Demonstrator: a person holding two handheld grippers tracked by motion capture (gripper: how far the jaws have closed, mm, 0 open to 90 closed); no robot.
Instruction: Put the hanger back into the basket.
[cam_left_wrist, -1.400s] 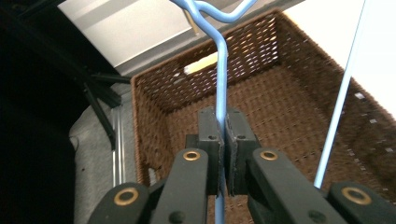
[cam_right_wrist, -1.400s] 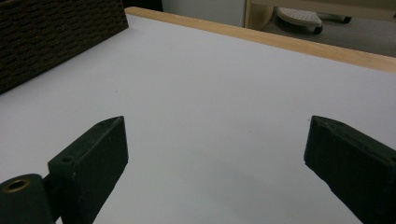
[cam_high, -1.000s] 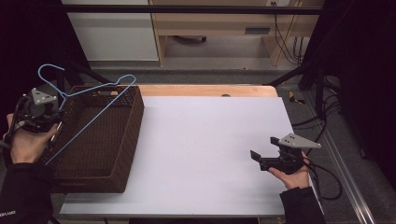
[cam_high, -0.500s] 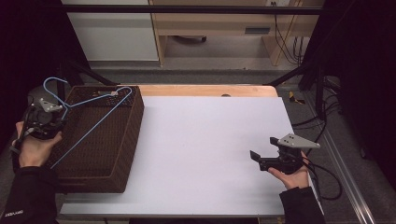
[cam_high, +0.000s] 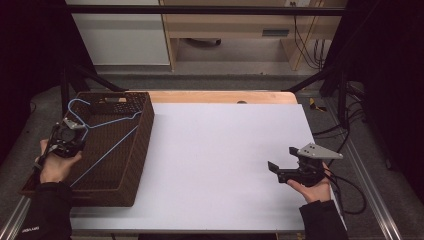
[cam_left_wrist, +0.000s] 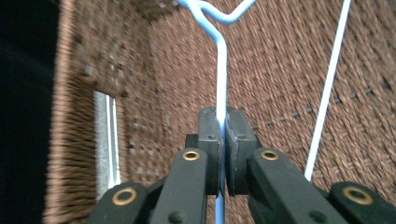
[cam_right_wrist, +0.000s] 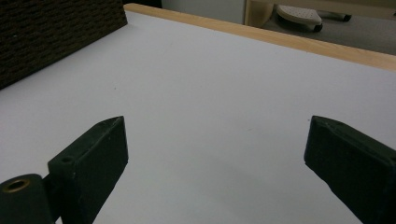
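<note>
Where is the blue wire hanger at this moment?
In the high view the blue wire hanger is at the table's left, over the brown wicker basket, gripped by the left gripper.

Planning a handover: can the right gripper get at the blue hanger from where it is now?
Probably yes. The right gripper is open and holds nothing, and bare white table lies between it and the wicker basket. The blue hanger, clamped by the left gripper, sits over the basket, whose wall may hinder a low approach.
</note>
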